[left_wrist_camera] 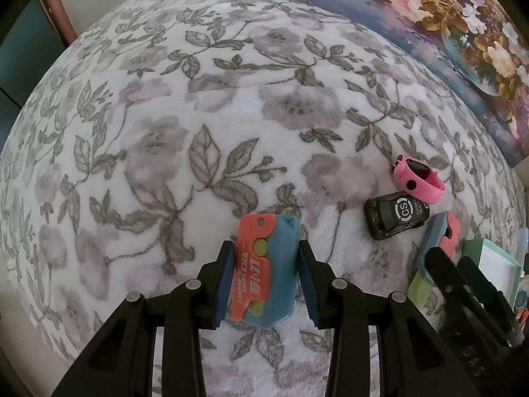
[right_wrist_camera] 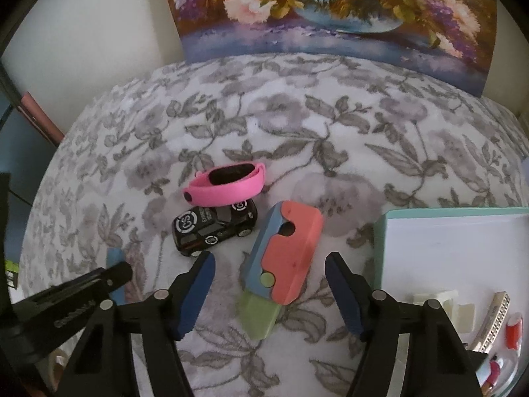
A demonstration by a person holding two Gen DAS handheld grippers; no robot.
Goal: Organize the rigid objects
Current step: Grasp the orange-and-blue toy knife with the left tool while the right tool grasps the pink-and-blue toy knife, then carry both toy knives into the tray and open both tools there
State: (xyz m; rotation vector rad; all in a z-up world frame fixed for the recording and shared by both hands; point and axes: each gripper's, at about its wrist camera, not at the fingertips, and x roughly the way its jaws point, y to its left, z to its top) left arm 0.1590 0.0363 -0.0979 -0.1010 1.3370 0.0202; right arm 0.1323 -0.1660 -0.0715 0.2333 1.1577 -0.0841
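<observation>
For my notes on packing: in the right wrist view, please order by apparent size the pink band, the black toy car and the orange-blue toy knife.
1. Toy knife, though nearest the camera.
2. Toy car and pink band: alike, unranked.

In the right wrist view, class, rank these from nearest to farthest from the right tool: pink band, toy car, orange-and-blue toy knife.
1. Toy knife: between the open fingers of the right tool.
2. Toy car: ahead, to the left.
3. Pink band: just behind the car.

Fuzzy floral blanket (left_wrist_camera: pixel 165 132); glossy toy car (right_wrist_camera: pixel 215 228); matt plastic knife (right_wrist_camera: pixel 284 251)
</observation>
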